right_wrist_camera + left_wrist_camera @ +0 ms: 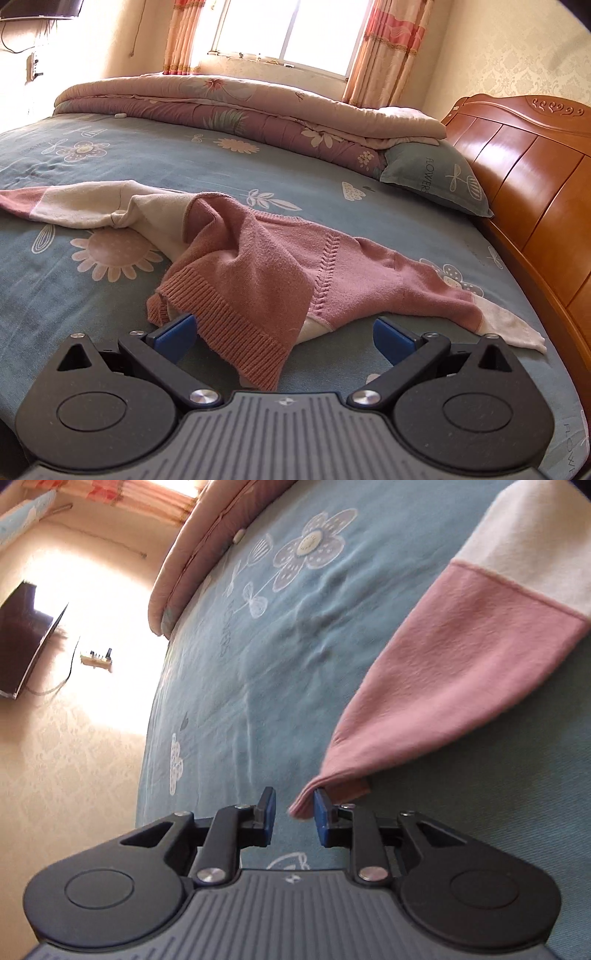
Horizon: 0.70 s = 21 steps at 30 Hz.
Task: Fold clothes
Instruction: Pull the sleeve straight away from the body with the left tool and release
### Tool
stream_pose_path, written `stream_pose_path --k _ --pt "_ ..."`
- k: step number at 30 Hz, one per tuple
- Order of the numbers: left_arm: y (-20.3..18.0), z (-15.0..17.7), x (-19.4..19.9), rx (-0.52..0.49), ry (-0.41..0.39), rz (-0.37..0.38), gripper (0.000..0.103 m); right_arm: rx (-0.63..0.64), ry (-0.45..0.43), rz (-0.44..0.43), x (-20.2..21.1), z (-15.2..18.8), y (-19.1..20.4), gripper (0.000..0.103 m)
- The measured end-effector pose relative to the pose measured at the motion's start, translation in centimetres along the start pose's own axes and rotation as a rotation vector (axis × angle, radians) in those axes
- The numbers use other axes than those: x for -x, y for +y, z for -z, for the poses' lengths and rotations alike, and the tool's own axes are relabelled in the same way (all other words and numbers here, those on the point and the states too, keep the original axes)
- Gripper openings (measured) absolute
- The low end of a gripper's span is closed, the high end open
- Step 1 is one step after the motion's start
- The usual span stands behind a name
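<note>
A pink-and-cream knitted sweater [258, 247] lies rumpled across the blue flower-printed bed sheet [166, 166], well short of the folded floral quilt [229, 107] that runs along the far side of the bed below the window. Its ribbed hem is turned over on itself nearest the camera, one sleeve trails away from the quilt toward the wooden headboard [524, 155], and the other stretches out flat the opposite way, its pink cuff [314, 797] reaching the left claw [294, 818]. That claw stands partly spread, its blue pads either side of the cuff's edge, one pad touching the cloth but no pinch made. The right claw [284, 332] is spread wide and holds nothing, poised over the hem on the side of the sweater farthest from the quilt. By the look of it the garment is neither laid flat nor folded: the body is bunched, the sleeves are splayed, and no neat stack shows anywhere on the sheet. Smoothing the body and bringing both sleeves in appear to remain.
</note>
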State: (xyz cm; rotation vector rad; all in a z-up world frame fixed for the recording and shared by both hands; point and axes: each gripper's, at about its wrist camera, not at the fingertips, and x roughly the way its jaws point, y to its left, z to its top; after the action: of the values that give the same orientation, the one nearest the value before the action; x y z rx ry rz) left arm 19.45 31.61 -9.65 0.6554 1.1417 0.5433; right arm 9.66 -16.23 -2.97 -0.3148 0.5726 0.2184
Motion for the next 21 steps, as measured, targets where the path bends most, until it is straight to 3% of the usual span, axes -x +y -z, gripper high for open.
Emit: stream_pose_path --k 3,6,11,13,18,21 --pt "2.3 1.0 0.1 0.174 0.017 0.113 0.024 0.006 0.007 -0.002 -0.1 0.1 0.3 0.103" --pt "2.9 1.2 1.3 0.277 -0.015 0.236 0.025 0.012 0.016 -0.004 -0.1 0.2 0.5 0.103" --pt "1.1 -0.9 3.4 0.247 -0.129 0.350 0.044 0.022 0.031 -0.008 -0.3 0.3 0.9 0.103" --pt "0.0 -1.7 3.4 0.242 -0.148 0.379 0.045 0.026 0.037 -0.009 -0.3 0.4 1.1 0.103" --pt "-0.9 -1.6 0.1 0.320 -0.088 0.444 0.047 0.036 0.052 -0.012 -0.5 0.6 1.5 0.103" --pt "1.0 0.0 -0.9 0.431 -0.079 0.482 0.052 0.033 0.065 -0.007 -0.6 0.8 1.4 0.103"
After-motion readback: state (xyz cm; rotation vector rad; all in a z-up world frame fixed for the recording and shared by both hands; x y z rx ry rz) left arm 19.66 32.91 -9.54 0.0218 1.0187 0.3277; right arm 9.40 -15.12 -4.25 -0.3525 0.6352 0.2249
